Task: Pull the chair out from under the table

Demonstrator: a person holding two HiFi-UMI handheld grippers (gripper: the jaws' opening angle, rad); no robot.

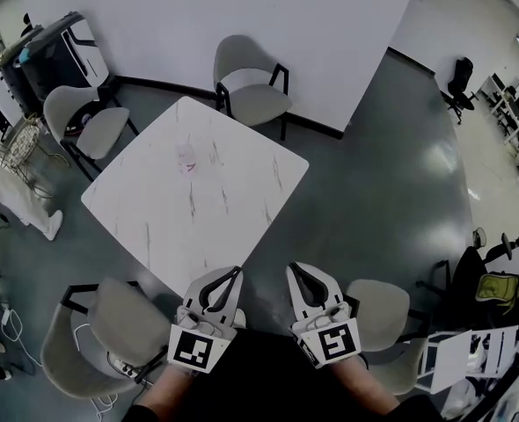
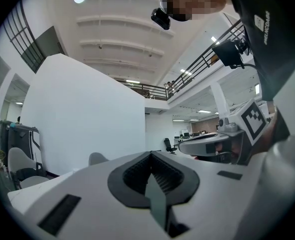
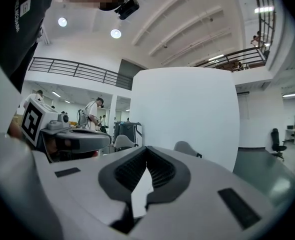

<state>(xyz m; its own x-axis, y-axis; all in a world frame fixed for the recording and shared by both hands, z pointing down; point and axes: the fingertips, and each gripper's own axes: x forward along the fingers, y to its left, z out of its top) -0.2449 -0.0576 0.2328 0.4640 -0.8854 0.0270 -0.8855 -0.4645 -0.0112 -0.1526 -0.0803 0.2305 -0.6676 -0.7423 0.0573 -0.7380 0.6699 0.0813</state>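
**A:** Head view, and both claws sit low and side by side, pointing level at the near corner of the marble-patterned table [image 1: 198, 192]. The left gripper [image 1: 233, 275] and the right gripper [image 1: 295, 272] lean tip towards tip, with a gap between them. The left forearm [image 1: 164, 392] and the right forearm [image 1: 365, 383] are tucked in behind.

**B:** And the jaws?

**A:** The left gripper view shows its ribbed pads pressed together with nothing between them. The right gripper view shows the same, closed on air.

**B:** Where's the chair?

**A:** There are four grey ones. The near-left chair [image 1: 119, 323] is just left of the left gripper, drawn up to the table's edge. The near-right chair [image 1: 378, 310] is just right of the right gripper. Neither is touched. The far chair [image 1: 252, 95] and the far-left chair [image 1: 92, 126] stand ahead of the claws, past the table. I can't tell which one is meant.

**B:** Any writing?

**A:** Only black-and-white square markers on the left marker cube [image 1: 196, 348] and the right marker cube [image 1: 330, 341]. The white print on the dark clothing in the gripper views is too small to read.

**B:** What do the gripper views add?

**A:** A ceiling, a mezzanine railing [image 2: 207, 59] and the head camera [image 3: 126, 8]. The right gripper view also shows a standing person [image 3: 94, 111] left of its claw. Only the head view shows the tabletop and the floor.
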